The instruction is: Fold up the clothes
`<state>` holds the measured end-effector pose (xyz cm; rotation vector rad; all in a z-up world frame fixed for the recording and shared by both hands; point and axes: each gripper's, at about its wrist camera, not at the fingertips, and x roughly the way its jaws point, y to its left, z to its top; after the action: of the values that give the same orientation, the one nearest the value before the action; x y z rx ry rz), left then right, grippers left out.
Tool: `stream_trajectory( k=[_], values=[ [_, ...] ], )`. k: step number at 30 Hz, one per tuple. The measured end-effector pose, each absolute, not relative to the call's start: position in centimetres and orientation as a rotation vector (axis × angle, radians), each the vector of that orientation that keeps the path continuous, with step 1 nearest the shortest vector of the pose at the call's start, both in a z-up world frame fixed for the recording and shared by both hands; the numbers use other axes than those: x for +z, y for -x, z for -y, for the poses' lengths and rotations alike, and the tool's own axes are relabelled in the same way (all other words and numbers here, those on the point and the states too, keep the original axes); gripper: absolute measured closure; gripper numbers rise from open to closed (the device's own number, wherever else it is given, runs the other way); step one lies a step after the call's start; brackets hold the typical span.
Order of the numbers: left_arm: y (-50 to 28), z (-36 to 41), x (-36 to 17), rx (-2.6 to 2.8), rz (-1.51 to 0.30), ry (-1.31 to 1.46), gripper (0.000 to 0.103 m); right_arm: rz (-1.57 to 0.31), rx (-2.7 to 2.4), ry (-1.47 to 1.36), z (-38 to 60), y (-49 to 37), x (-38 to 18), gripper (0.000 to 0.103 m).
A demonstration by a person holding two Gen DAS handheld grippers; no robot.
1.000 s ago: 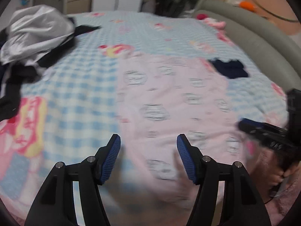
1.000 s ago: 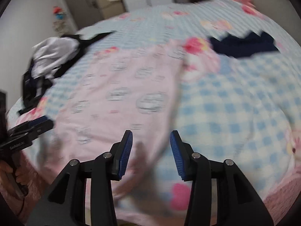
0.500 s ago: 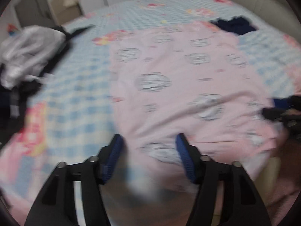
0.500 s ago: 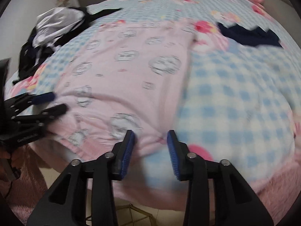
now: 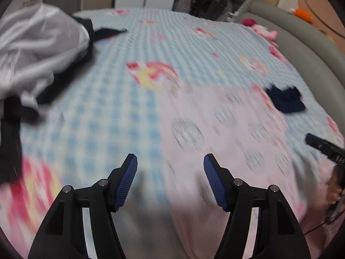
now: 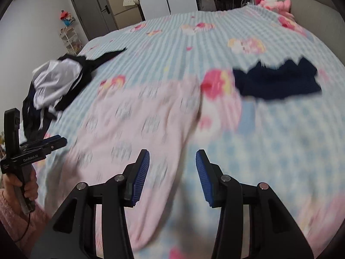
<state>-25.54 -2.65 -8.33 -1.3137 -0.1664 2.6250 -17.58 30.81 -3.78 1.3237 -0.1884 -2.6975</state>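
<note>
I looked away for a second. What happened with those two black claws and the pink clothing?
Both grippers, left gripper and right gripper, dipped to the near hem of the pink garment, then lifted away open, holding nothing. The garment stays spread flat; the navy piece and silver-black pile haven't moved.

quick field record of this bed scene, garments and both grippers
surface: blue checked bedspread
main garment: pink printed garment, spread flat, hanging over the near edge
other clothes: small navy garment, lying apart; silver and black clothing pile
left gripper: open, empty, above the pink garment's left edge
right gripper: open, empty, above its right edge
</note>
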Motion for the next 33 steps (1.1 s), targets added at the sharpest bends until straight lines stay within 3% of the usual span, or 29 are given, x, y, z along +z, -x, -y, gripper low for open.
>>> stream_trajectory(
  k=[2, 10, 11, 12, 13, 14, 15, 20, 23, 26, 27, 29, 33],
  values=[
    [28.2, 3.0, -8.5, 2.623, 0.197, 1.307, 0.037, 0.158, -2.714, -1.358, -31.3, 21.2, -3.9, 0.058],
    [34.7, 1.7, -10.4, 2.562, 0.185, 1.285, 0.041, 0.363, -2.567, -1.493, -33.2, 30.7, -9.3, 0.058],
    [35.0, 1.5, -10.3, 2.561, 0.181, 1.272, 0.056, 0.389, -2.547, -1.501, -33.3, 31.5, -10.0, 0.058],
    [35.3, 1.3, -10.2, 2.561, 0.176, 1.258, 0.08, 0.413, -2.527, -1.51, -33.3, 32.2, -10.7, 0.058],
    [35.5, 1.1, -10.1, 2.56, 0.171, 1.244, 0.089, 0.419, -2.514, -1.5, -33.2, 32.5, -10.9, 0.065],
    [35.8, 0.9, -10.0, 2.559, 0.166, 1.231, 0.093, 0.415, -2.504, -1.481, -33.0, 32.6, -10.9, 0.091],
    [36.1, 0.7, -9.9, 2.558, 0.161, 1.217, 0.095, 0.41, -2.495, -1.463, -32.8, 32.7, -10.8, 0.095],
    [38.4, 0.7, -11.1, 2.534, 0.181, 1.25, 0.095, 0.508, -2.473, -1.273, -33.4, 32.2, -8.0, 0.096],
    [39.9, 1.4, -12.5, 2.507, 0.231, 1.313, 0.094, 0.636, -2.429, -1.335, -34.9, 33.9, -10.3, 0.096],
    [40.5, 2.3, -13.9, 2.472, 0.326, 1.364, 0.088, 0.791, -2.376, -1.472, -36.2, 34.9, -14.1, 0.091],
    [40.7, 2.6, -14.3, 2.459, 0.358, 1.38, 0.081, 0.797, -2.393, -1.452, -36.2, 34.5, -13.9, 0.089],
    [40.6, 1.4, -14.2, 2.461, 0.255, 1.371, 0.07, 0.762, -2.457, -1.391, -36.2, 33.5, -12.6, 0.074],
    [40.3, -1.4, -13.8, 2.459, 0.01, 1.334, 0.068, 0.568, -2.617, -1.298, -36.1, 32.7, -9.1, 0.069]
  ],
)
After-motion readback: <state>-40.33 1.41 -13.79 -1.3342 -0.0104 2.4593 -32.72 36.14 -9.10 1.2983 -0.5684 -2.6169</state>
